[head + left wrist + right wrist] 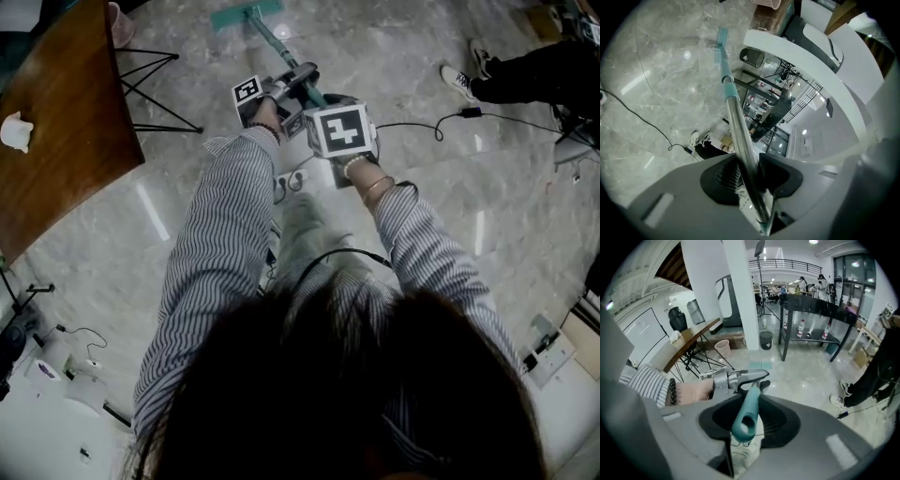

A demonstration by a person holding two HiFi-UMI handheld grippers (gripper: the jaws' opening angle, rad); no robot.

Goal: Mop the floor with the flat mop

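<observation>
The flat mop has a teal head [246,13] lying on the marble floor at the top of the head view. Its metal pole [281,52] slants down to my two grippers. My left gripper [292,82] is shut on the pole; in the left gripper view the steel pole [738,126] runs between its jaws out to the mop head [721,44]. My right gripper [330,105] sits just behind it, shut on the teal handle end [747,416]. From the right gripper view the left gripper [736,378] and the hand holding it show just ahead.
A brown wooden table [56,112] stands at the left with black wire legs [155,89] beside it. A black cable [422,122] crosses the floor on the right, near another person's sneakers [464,75]. White gear [56,375] lies at bottom left.
</observation>
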